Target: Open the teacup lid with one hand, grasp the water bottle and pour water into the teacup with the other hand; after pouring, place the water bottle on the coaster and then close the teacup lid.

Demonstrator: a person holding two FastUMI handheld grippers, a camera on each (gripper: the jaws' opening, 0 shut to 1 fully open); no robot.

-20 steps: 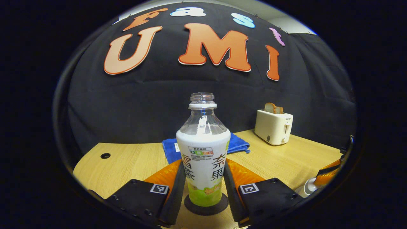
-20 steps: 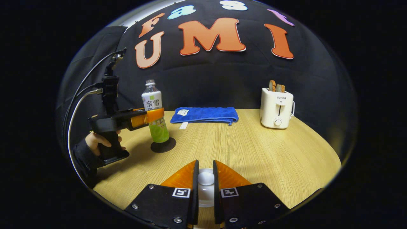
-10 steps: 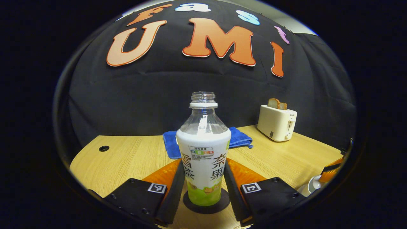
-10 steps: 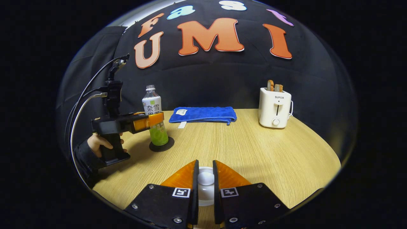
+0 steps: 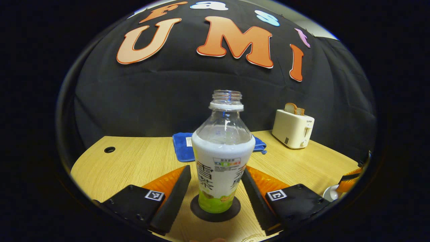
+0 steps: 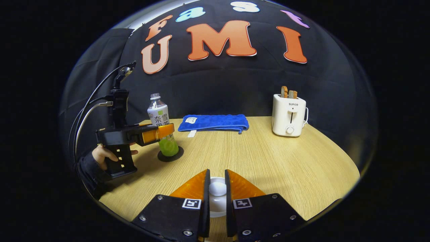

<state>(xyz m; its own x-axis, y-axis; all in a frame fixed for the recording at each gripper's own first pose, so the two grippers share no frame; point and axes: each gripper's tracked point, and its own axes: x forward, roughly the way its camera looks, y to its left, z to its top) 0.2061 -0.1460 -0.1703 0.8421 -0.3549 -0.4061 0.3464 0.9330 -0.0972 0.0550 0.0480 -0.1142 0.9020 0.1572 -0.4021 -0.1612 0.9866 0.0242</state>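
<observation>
The water bottle stands upright and uncapped on the dark round coaster, toward the left of the wooden counter. In the left gripper view the left gripper has its fingers spread to either side of the bottle: a clear gap shows beside the left one, while the right one lies just beside the label, and whether it touches is hard to judge. In the right gripper view a hand holds that gripper by its handle beside the bottle.

The right gripper sits low over the counter with its fingers pinching the round knob of the white teacup lid; the knob lies squarely between them, and the white rim below shows between the fingers. The cup under the lid cannot be made out clearly.

At the back of the counter lie a folded blue towel and, well apart to the right, a white toaster with bread in its slots.
</observation>
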